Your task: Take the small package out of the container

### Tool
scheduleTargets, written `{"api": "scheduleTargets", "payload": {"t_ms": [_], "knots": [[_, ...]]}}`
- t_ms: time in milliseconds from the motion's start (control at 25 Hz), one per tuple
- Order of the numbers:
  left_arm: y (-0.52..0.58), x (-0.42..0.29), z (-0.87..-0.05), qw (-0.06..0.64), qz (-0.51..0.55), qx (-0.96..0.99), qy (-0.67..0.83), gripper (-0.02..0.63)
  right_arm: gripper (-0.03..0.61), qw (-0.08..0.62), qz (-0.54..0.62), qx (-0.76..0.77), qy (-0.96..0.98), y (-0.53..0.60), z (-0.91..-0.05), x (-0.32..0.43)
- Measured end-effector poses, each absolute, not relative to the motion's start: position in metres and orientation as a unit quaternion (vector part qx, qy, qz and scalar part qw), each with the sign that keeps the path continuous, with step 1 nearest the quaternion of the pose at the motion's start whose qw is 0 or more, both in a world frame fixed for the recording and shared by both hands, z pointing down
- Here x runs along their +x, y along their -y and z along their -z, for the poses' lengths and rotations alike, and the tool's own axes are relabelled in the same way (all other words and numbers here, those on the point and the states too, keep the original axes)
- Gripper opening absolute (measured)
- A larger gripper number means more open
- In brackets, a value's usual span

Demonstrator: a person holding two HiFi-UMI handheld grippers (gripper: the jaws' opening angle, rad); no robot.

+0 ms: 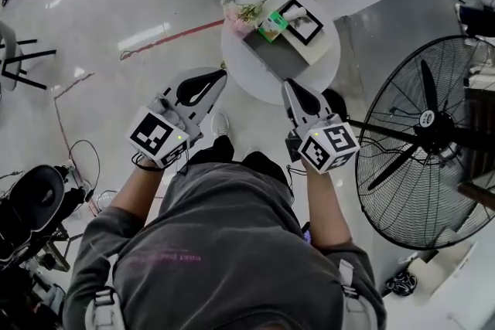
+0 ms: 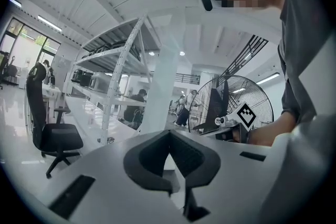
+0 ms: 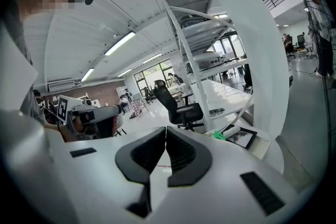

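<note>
Nothing of the task is done yet, as far as can be judged. Both tools are held low on the near side of the round white table point(image 1: 255, 81), well short of anything on it. The left tool point(image 1: 221, 74) is seen with its jaws brought together at the tips and nothing between them. The right tool point(image 1: 288, 83) is likewise closed up tight and empty, and is pointed toward the table's near rim.

On the table, a shallow box-like container point(image 1: 271, 54) is seen near the middle. What is taken to be the small package point(image 1: 272, 25), a green thing, lies at the far side of it, beside a black-framed card point(image 1: 302, 21). Whether the package rests inside the container or on its edge cannot be told from here. No contact is made with it by either tool.

The whole job is left: a tool is to be carried forward over the table, opened, closed on the green package, and the package lifted clear of the container.
</note>
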State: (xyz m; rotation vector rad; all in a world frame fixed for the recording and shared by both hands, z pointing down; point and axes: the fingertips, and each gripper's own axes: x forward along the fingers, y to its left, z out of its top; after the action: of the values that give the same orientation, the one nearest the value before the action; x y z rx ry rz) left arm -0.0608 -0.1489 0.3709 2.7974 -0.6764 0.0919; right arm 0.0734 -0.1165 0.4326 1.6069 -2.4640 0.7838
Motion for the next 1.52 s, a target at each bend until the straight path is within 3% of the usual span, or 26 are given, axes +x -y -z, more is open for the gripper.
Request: {"api": "scheduleTargets", "payload": {"t_ms": [600, 1240, 1320, 1360, 1520], "knots": [[0.192, -0.056, -0.406, 0.161, -0.063, 0.949, 0.262, 0.015, 0.024, 0.088, -0.273, 0.526, 0.801, 0.190, -0.490, 0.110], [0.254, -0.001, -0.445, 0.182, -0.099, 0.932, 0.298, 0.015, 0.026, 0.158, -0.312, 0.495, 0.796, 0.271, -0.592, 0.159], [0.257, 0.003, -0.455, 0.195, -0.107, 0.927, 0.302, 0.015, 0.042, 0.167, -0.319, 0.492, 0.793, 0.277, -0.608, 0.164], [0.258, 0.005, -0.459, 0.199, -0.112, 0.925, 0.302, 0.015, 0.083, 0.171, -0.323, 0.491, 0.791, 0.279, -0.615, 0.166], [0.266, 0.010, -0.469, 0.202, -0.114, 0.923, 0.308, 0.015, 0.099, 0.185, -0.335, 0.486, 0.786, 0.288, -0.641, 0.171]]}}
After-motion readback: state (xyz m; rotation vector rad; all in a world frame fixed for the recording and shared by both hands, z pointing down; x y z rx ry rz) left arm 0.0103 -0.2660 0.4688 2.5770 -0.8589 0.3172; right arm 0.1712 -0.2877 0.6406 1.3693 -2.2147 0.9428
